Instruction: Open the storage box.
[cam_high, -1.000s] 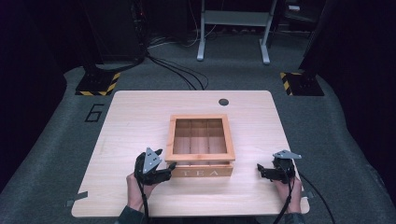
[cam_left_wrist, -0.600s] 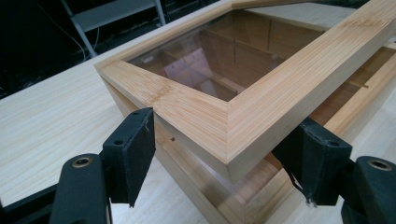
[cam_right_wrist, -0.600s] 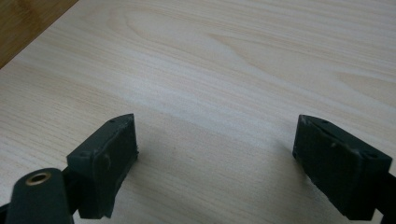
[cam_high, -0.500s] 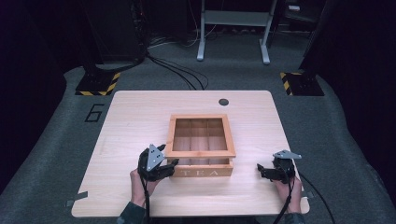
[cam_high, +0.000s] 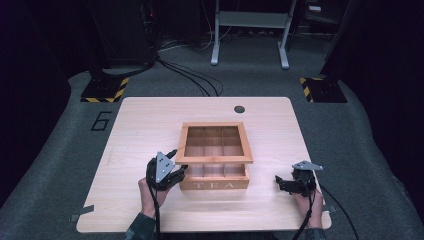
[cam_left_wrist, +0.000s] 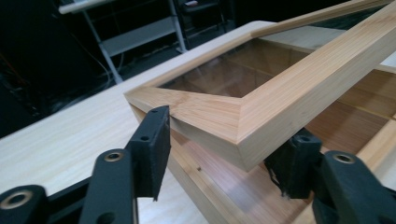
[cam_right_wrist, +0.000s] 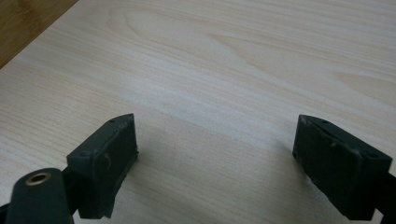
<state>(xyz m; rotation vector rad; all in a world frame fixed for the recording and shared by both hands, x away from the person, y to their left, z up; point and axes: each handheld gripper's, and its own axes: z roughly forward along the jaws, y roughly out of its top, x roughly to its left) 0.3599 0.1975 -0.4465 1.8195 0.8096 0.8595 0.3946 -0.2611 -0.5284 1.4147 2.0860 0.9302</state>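
From above, we see the wooden tea box (cam_high: 215, 167) at the desk's (cam_high: 150, 120) middle, its glazed lid (cam_high: 214, 144) raised, our left gripper (cam_high: 176, 172) at its front left corner. Along the left gripper (cam_left_wrist: 224, 154), our jaws have just been closing and clamp the lid's (cam_left_wrist: 261, 107) corner. Our right gripper (cam_right_wrist: 215, 163) rests apart on bare desk (cam_right_wrist: 233, 60).

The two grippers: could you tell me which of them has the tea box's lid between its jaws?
The left gripper: its jaws straddle the near corner of the raised, glass-paned lid. The right gripper rests apart on the table, jaws open.
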